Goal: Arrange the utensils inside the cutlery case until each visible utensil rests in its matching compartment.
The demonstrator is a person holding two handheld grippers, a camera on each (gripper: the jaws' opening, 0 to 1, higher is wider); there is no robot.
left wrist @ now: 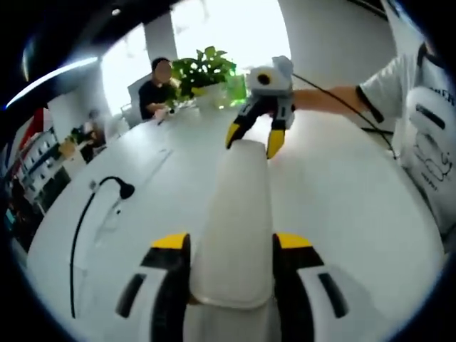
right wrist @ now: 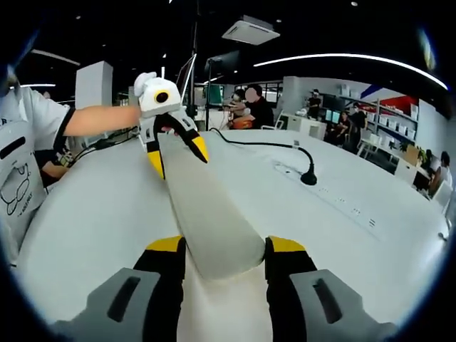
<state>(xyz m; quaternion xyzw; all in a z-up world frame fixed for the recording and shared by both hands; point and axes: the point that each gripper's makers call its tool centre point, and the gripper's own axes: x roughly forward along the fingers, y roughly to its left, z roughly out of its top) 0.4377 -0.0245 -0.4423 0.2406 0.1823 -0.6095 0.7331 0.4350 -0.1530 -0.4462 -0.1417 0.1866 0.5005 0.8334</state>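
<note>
- Left gripper view: the left gripper point(left wrist: 231, 246) is clamping one end of the long pale plastic cutlery case point(left wrist: 235, 214).
- The right gripper point(right wrist: 224, 249) is grasping the opposite end, probably steadying it above the white table point(right wrist: 92, 206).

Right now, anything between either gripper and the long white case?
Nothing visible. The left gripper has its jaws around one end of the white case, and the right gripper has its jaws around the other end. The white table below is bare beside it.
</note>
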